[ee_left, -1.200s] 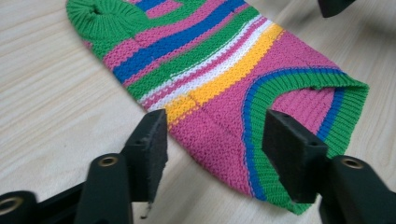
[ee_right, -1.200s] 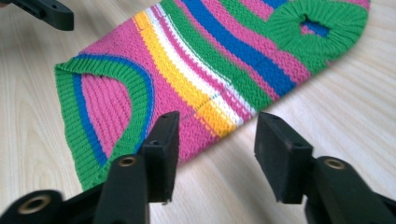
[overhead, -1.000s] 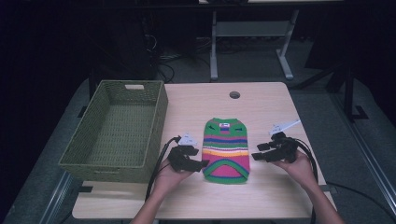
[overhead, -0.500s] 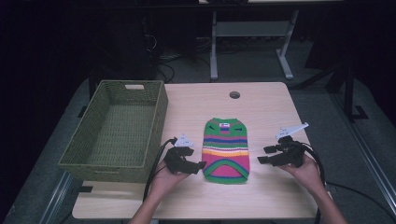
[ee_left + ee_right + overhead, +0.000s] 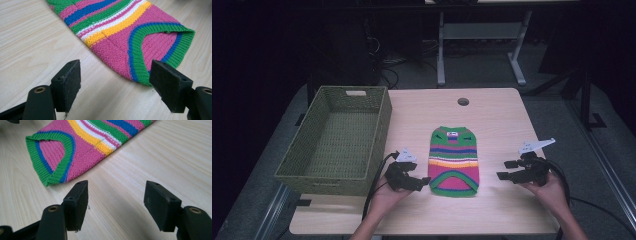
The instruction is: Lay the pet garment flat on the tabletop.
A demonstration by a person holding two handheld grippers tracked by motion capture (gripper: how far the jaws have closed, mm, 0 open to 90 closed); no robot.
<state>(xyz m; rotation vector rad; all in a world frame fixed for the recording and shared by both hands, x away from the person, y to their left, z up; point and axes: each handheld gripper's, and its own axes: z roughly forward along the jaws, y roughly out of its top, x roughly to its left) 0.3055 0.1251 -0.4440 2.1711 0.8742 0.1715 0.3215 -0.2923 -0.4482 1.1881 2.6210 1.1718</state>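
A small striped knitted sweater point(image 5: 454, 160) in green, blue, white, yellow and pink lies flat in the middle of the wooden table point(image 5: 492, 115). My left gripper point(image 5: 426, 182) rests on the table just left of its lower hem, open, nothing between the pads point(image 5: 71, 82). Its jaws have just been opening. The sweater's hem point(image 5: 140, 62) lies just beyond them. My right gripper point(image 5: 504, 170) sits to the right of the sweater with a gap of bare wood between. Its jaws have also just been opening and hold nothing; the sweater point(image 5: 75, 150) lies ahead to the left.
A green woven basket point(image 5: 337, 140) with nothing in it stands at the table's left side. A round cable hole point(image 5: 463, 101) sits near the far edge. Beyond the table are dark floor and metal stand legs point(image 5: 477, 45).
Both grippers have let go of the sweater's sides and opened. The right one has moved away to the right; the left has stayed near the hem.
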